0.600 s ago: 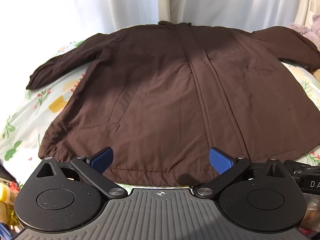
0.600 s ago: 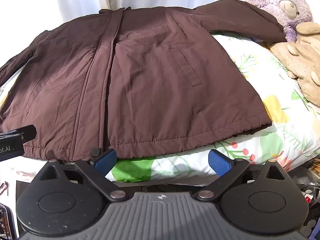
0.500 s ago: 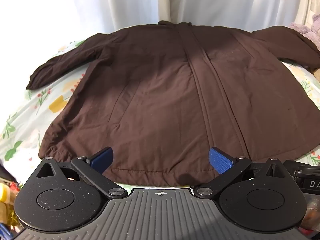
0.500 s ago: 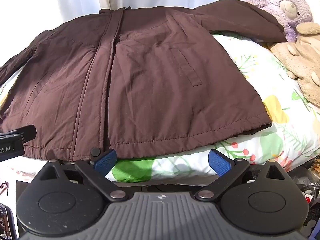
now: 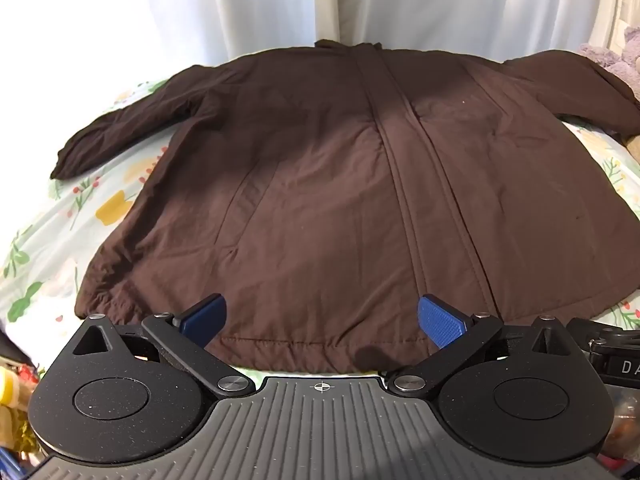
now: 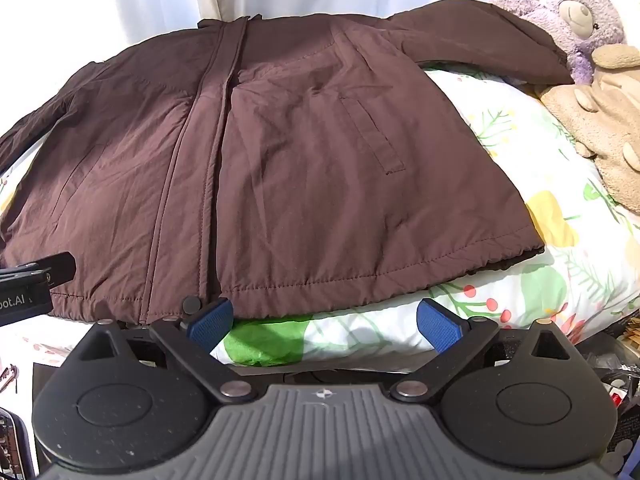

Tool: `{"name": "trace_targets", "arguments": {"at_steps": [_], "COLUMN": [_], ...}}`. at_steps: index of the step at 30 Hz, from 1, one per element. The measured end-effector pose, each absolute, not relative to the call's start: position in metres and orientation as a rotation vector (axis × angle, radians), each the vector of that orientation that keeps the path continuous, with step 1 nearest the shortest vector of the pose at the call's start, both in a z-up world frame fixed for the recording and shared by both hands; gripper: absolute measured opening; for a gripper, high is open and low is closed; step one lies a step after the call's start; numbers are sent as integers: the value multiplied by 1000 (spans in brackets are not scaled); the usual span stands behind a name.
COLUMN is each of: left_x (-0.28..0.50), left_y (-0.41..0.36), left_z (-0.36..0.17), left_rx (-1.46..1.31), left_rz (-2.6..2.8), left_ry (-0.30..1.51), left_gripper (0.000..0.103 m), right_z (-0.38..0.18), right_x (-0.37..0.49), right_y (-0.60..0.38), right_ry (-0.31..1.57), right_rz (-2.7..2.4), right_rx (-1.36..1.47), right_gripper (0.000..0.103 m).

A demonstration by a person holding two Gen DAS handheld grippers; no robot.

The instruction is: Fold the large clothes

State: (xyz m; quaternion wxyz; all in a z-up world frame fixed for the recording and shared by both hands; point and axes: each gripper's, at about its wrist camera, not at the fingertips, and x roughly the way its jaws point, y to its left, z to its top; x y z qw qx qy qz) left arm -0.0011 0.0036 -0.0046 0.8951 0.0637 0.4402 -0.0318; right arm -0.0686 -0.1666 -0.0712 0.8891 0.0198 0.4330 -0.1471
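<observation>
A large dark brown jacket (image 5: 320, 184) lies flat, front up, on a floral bedsheet (image 5: 60, 232), sleeves spread to both sides. It also shows in the right wrist view (image 6: 304, 168). My left gripper (image 5: 320, 318) is open and empty, just before the jacket's bottom hem left of the front placket. My right gripper (image 6: 324, 324) is open and empty, before the hem at the jacket's right half, over the bed's edge. The left sleeve (image 5: 120, 132) reaches the left; the right sleeve (image 6: 480, 44) runs toward the plush toys.
A purple teddy bear (image 6: 580, 20) and a beige plush toy (image 6: 600, 128) lie at the bed's right side. White curtains (image 5: 280, 4) hang behind the bed. The other gripper's body (image 6: 28, 292) shows at the left edge. Clutter sits below the bed's edge.
</observation>
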Motion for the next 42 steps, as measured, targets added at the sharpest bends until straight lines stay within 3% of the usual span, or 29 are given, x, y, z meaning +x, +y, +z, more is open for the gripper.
{"name": "trace_targets", "arguments": {"at_steps": [42], "left_x": [-1], "left_y": [-1], "left_z": [-8], "left_rx": [131], "left_rz": [-70], "left_ry": [932], "left_gripper": [103], "right_z": [-72], "right_x": [-67], "right_y": [-166], "right_ry": [898], "right_rz": [-306], "right_rx": [50], "right_gripper": [99]}}
